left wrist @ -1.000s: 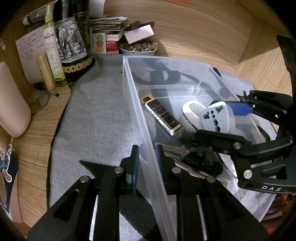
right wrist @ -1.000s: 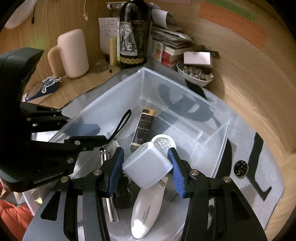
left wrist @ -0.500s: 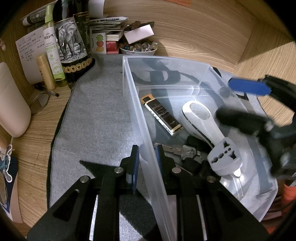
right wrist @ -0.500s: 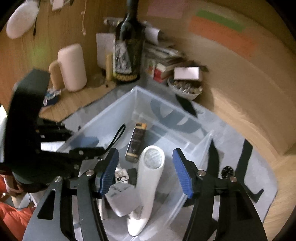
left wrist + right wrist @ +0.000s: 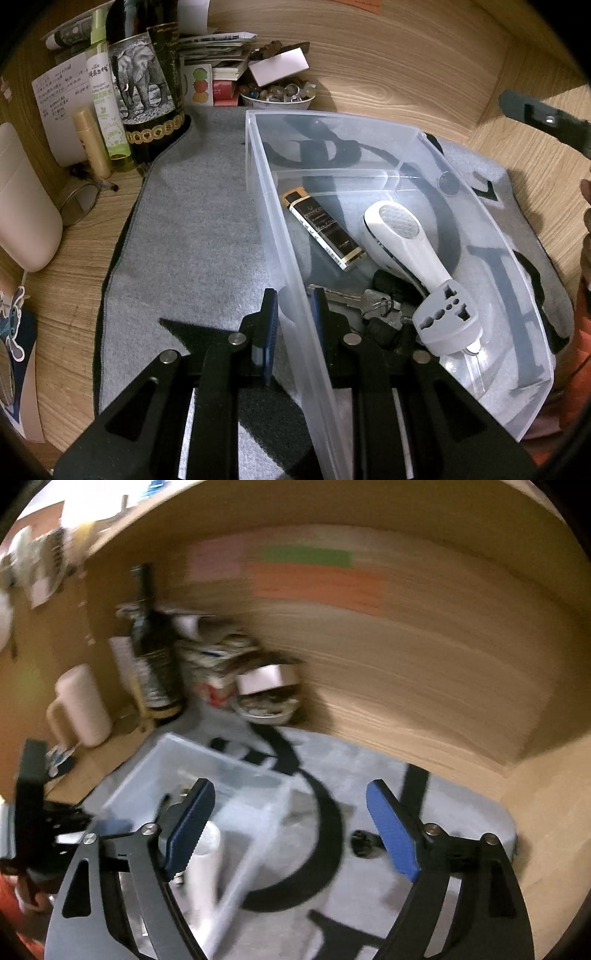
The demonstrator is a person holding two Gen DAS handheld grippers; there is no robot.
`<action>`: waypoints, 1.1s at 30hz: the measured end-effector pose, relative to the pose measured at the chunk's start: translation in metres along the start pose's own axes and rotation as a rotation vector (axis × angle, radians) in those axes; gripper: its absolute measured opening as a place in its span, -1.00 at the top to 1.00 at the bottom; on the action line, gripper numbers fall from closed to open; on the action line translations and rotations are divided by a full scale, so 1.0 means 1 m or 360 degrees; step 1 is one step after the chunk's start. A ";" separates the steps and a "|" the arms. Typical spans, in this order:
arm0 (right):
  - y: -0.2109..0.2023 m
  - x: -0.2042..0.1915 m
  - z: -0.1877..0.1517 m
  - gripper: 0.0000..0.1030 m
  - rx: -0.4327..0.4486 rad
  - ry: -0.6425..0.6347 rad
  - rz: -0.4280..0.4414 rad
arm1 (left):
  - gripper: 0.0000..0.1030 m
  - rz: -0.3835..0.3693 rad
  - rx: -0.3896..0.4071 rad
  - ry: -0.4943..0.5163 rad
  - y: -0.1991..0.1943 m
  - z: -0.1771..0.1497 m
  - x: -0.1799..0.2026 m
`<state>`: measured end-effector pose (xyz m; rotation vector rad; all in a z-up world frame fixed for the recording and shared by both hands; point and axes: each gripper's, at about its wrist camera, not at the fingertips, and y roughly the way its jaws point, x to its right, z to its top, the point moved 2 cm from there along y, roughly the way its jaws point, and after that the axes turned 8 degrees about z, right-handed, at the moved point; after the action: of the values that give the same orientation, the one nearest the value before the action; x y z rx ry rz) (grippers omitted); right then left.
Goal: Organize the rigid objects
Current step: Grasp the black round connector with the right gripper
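Note:
A clear plastic bin (image 5: pixel 369 122) sits on a grey mat (image 5: pixel 192 236). My left gripper (image 5: pixel 291 317) is shut on the bin's near wall. Inside lie a grey travel adapter (image 5: pixel 448 321), a white handheld device (image 5: pixel 402 236), a black and gold lighter (image 5: pixel 321 229) and keys (image 5: pixel 365 299). In the blurred right wrist view my right gripper (image 5: pixel 291 830) hangs above the mat to the right of the bin (image 5: pixel 207 771), its jaws opening with nothing between them. A small dark round object (image 5: pixel 364 843) lies on the mat (image 5: pixel 369 775) just beyond its fingers.
At the back stand an elephant-label bottle (image 5: pixel 144 92), a green spray bottle (image 5: pixel 105 96), a bowl of beads (image 5: pixel 277 96) and stacked papers (image 5: pixel 218 48). A pale rounded container (image 5: pixel 22 206) is at the left. Wooden walls close in behind and to the right.
My right gripper let go of the grey adapter, which now rests in the bin on the white device's handle. The gripper opened, rose and swung right, out over the mat. The left gripper held still.

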<state>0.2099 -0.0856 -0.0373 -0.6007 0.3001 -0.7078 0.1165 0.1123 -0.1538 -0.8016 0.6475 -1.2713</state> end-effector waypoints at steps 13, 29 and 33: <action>0.081 0.080 -0.055 -0.49 -0.0354 0.0369 -0.0112 | 0.66 -0.0001 0.0000 -0.0002 0.000 0.000 0.000; 0.100 0.073 -0.059 0.36 -0.0400 0.0252 -0.0093 | 0.66 0.0021 -0.0014 0.0011 0.000 -0.002 0.001; 0.087 0.070 -0.051 0.36 -0.0354 0.0233 -0.0082 | 0.66 0.0030 -0.0013 0.0017 0.000 -0.001 0.002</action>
<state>0.2833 -0.1019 -0.1344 -0.7712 0.5051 -0.7756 0.1160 0.1104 -0.1538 -0.7941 0.6676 -1.2572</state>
